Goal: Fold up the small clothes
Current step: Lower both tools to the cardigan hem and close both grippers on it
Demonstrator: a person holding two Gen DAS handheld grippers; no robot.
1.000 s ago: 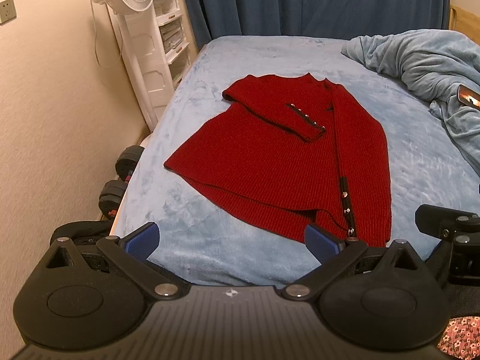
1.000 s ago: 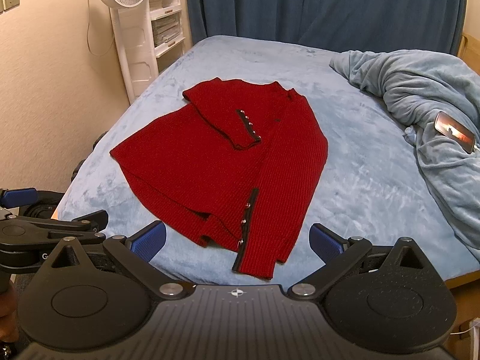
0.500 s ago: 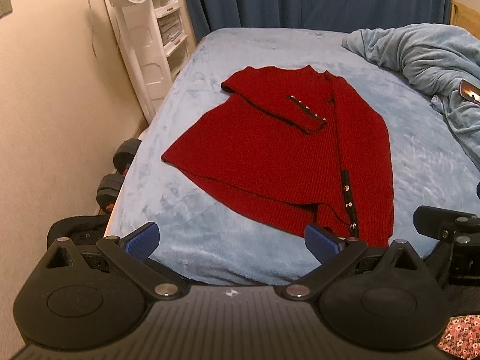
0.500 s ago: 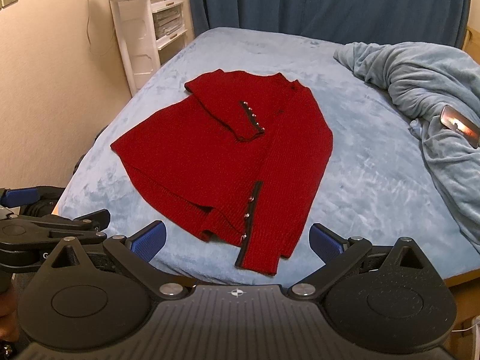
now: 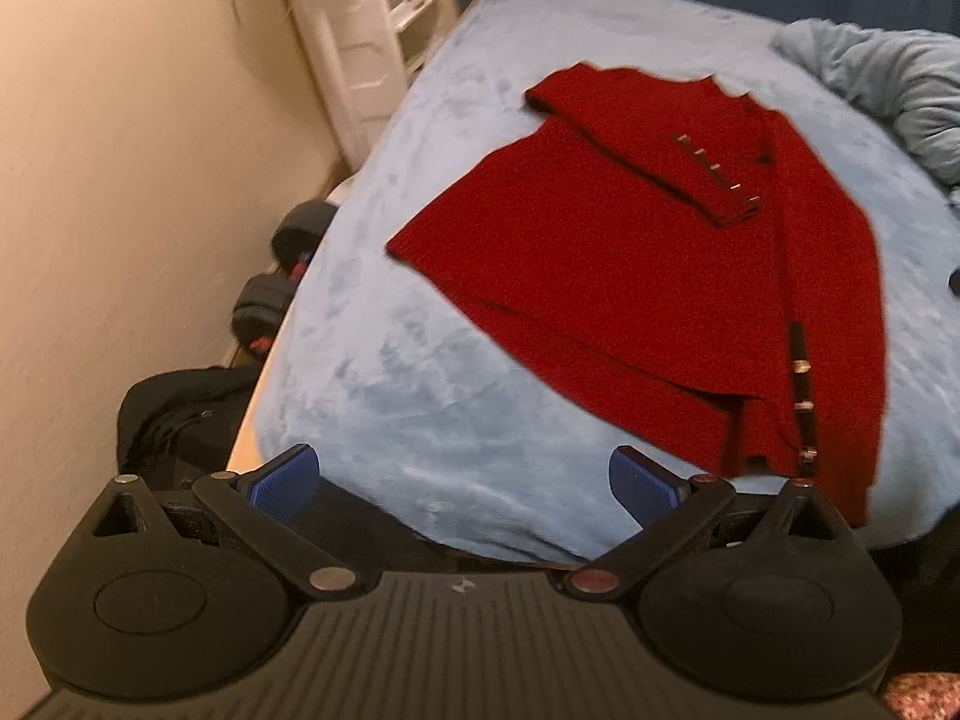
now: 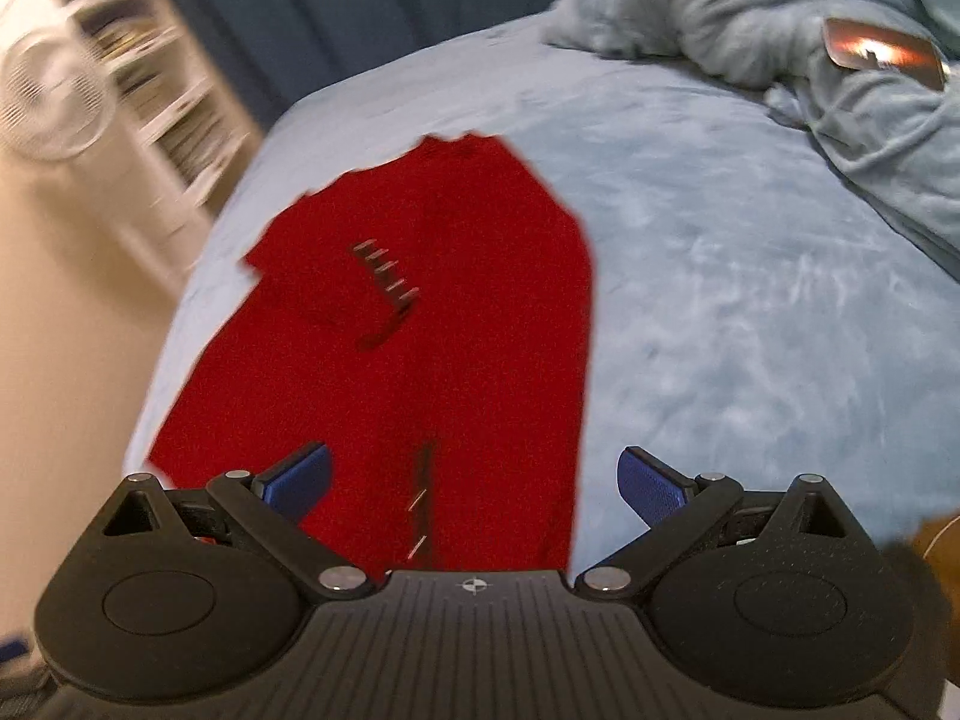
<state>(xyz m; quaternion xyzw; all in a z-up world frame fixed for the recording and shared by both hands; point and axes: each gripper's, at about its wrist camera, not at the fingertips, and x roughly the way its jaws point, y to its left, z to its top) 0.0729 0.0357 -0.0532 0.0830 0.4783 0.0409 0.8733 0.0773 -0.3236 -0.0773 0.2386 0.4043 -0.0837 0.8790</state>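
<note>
Red sweater [image 5: 648,276] flat on bed [image 5: 420,372], long axis near-far, collar far, hem near. Left gripper [image 5: 462,480] and right gripper [image 6: 474,480] spread wide, holding nothing.

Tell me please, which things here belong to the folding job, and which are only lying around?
For the job:
- red sweater, both sleeves already folded in
- left gripper, open
- right gripper, open
- bed it lies on

Lying about:
- rumpled blanket
- phone on the blanket
- fan
- white shelf
- dumbbells on the floor
</note>
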